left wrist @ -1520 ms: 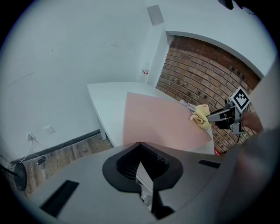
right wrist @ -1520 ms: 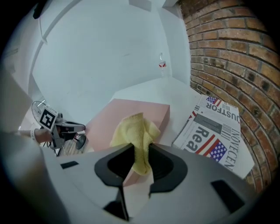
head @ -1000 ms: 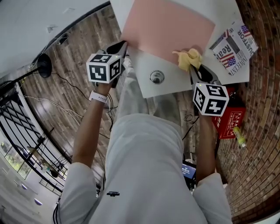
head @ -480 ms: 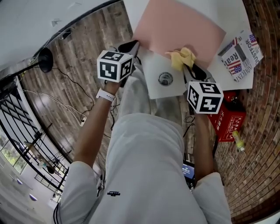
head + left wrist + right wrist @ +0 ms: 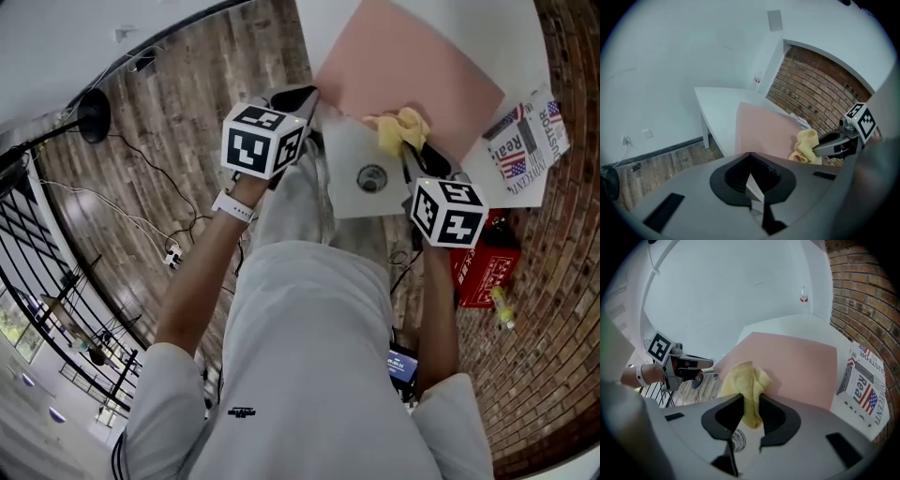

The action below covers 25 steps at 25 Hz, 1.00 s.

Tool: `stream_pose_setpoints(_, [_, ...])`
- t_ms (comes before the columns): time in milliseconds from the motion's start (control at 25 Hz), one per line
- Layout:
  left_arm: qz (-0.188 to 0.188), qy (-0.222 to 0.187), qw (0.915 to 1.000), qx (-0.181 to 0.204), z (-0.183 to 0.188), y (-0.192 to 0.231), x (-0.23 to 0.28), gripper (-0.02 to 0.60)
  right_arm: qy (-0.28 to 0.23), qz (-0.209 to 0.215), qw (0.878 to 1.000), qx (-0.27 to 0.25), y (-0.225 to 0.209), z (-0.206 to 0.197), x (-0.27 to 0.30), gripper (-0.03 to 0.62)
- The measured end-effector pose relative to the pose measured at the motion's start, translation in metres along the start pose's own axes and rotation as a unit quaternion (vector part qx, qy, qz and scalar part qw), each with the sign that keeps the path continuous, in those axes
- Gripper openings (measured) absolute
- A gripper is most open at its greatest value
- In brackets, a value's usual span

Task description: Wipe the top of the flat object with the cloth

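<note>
A pink flat sheet (image 5: 412, 70) lies on the white table (image 5: 349, 202). At the sheet's near edge sits a bunched yellow cloth (image 5: 398, 129), and my right gripper (image 5: 411, 150) is shut on it. In the right gripper view the cloth (image 5: 745, 380) hangs between the jaws and touches the pink sheet (image 5: 792, 362). My left gripper (image 5: 307, 98) is at the table's left edge beside the sheet's corner. Its jaws meet at the tips, with a thin white sliver showing between them in the left gripper view (image 5: 750, 157). The left gripper view also shows the cloth (image 5: 806, 143).
A round metal disc (image 5: 372, 176) is set in the table near its front corner. A printed paper with flags (image 5: 525, 141) lies right of the sheet. A red box (image 5: 478, 267) sits on the brick floor below it. Cables run over the wooden floor at left.
My right gripper has carried the cloth left along the pink sheet's near edge, closer to the round disc. The left gripper stays at the table's edge.
</note>
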<state>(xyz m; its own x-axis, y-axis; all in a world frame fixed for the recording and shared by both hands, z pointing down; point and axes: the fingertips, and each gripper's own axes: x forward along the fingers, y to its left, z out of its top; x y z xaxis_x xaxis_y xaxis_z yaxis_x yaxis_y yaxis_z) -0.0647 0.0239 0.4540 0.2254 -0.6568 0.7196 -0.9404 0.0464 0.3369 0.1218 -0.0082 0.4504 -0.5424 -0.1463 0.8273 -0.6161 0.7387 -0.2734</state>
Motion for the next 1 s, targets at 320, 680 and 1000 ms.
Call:
stream_pose_setpoints(320, [-0.032, 0.052, 0.9964, 0.059, -0.027, 0.024, 0.006, 0.018, 0.015, -0.021, 1.000, 0.001, 0.000, -0.001, -0.001, 0.107])
stream_pose_setpoints(680, [-0.068, 0.058, 0.9895, 0.114, -0.031, 0.017, 0.012, 0.018, 0.027, -0.003, 0.999, -0.035, 0.035, 0.021, 0.020, 0.110])
stream_pose_setpoints(1000, [-0.091, 0.063, 0.9860, 0.124, -0.037, 0.004, 0.016, 0.018, 0.019, 0.024, 0.998, -0.055, 0.069, 0.049, 0.049, 0.112])
